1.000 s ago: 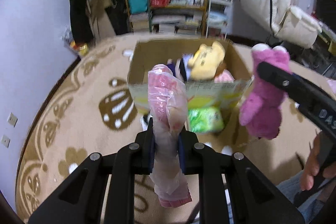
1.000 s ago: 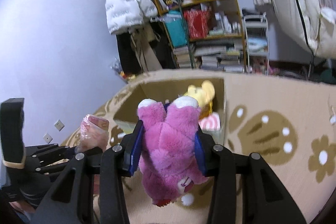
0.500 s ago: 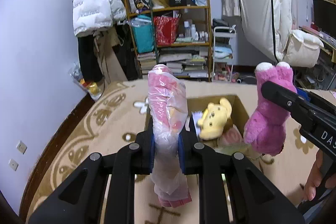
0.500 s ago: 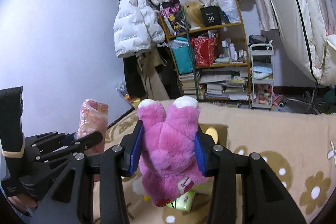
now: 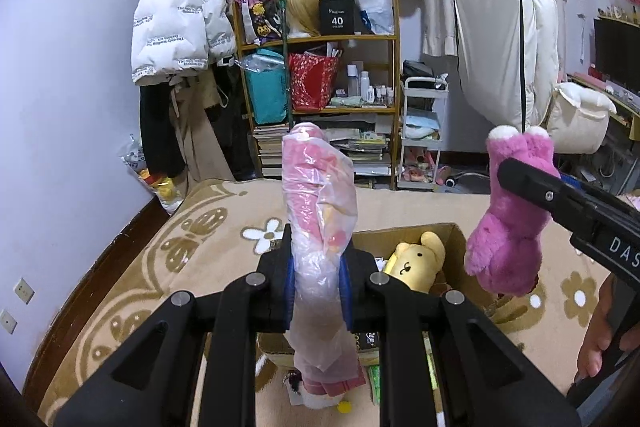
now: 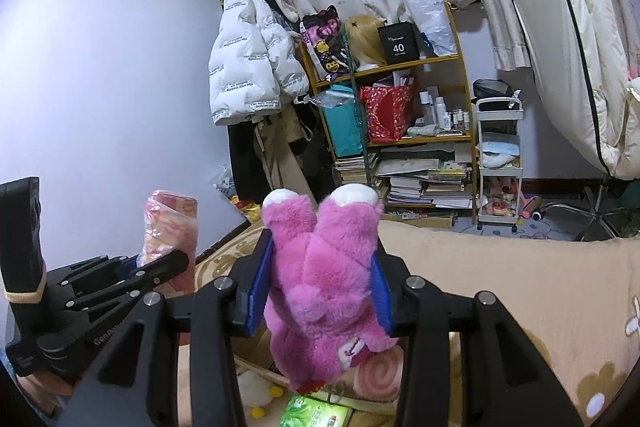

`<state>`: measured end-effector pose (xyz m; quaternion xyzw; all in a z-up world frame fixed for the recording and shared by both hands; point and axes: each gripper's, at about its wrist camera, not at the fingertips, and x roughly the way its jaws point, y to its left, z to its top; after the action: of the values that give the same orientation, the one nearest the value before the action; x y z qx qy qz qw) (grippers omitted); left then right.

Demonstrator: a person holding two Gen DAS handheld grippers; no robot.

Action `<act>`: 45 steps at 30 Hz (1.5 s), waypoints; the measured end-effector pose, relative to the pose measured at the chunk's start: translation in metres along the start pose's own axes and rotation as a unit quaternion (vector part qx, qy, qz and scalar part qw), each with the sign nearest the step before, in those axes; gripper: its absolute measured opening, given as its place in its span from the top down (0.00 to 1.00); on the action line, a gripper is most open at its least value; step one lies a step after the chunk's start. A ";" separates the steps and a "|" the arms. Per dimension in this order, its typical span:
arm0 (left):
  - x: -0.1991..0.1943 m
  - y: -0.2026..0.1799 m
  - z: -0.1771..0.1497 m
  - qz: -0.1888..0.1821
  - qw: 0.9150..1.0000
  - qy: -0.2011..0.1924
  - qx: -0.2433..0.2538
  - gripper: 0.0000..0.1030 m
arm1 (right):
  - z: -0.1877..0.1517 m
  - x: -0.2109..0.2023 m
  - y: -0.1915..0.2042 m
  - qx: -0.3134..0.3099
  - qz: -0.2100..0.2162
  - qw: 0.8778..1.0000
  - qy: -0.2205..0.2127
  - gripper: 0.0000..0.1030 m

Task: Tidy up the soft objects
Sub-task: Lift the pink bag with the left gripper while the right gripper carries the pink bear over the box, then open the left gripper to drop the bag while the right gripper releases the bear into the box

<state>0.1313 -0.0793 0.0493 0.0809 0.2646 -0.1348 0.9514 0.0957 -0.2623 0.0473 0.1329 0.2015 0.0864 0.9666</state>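
Note:
My left gripper [image 5: 317, 283] is shut on a pink soft toy wrapped in clear plastic [image 5: 318, 211], held upright above the near edge of an open cardboard box [image 5: 456, 235]. My right gripper [image 6: 320, 287] is shut on a magenta plush bear [image 6: 324, 267], held upside down with its white-tipped feet up. The bear also shows at the right of the left wrist view [image 5: 508, 227], above the box's right side. A yellow plush dog [image 5: 418, 261] lies in the box. The wrapped toy shows at the left of the right wrist view [image 6: 170, 227].
The box stands on a beige carpet with brown flower patterns [image 5: 192, 239]. A green packet [image 6: 316, 413] and a pink swirl cushion [image 6: 378, 373] lie below the bear. A cluttered shelf [image 5: 320, 87], a white jacket [image 5: 176, 27] and a white trolley [image 5: 422, 131] stand behind.
Both grippers have lifted and tilted up with their toys. The box has dropped lower in both views and more of the room's back wall shows.

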 end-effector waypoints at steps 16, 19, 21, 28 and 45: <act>0.060 0.011 -0.027 -0.016 0.997 0.070 -0.035 0.83 | -0.035 0.060 -0.009 0.007 0.038 0.998 0.053 0.55; 0.064 0.012 -0.027 -0.021 0.997 0.073 -0.034 0.83 | -0.041 0.067 -0.012 0.022 0.047 0.997 0.065 0.55; 0.066 0.014 -0.027 -0.025 0.996 0.076 -0.040 0.83 | -0.045 0.072 -0.017 0.043 0.056 0.995 0.073 0.54; 0.065 0.017 -0.027 -0.039 0.995 0.074 -0.052 0.84 | -0.051 0.075 -0.018 0.043 0.055 0.994 0.083 0.54; 0.075 0.019 -0.034 -0.046 0.991 0.101 -0.069 0.80 | -0.052 0.076 -0.022 0.044 0.044 0.993 0.098 0.51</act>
<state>0.1827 -0.0696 -0.0171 0.0156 0.3714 -0.1512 0.9159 0.1454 -0.2552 -0.0335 0.1750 0.2924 0.1324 0.9308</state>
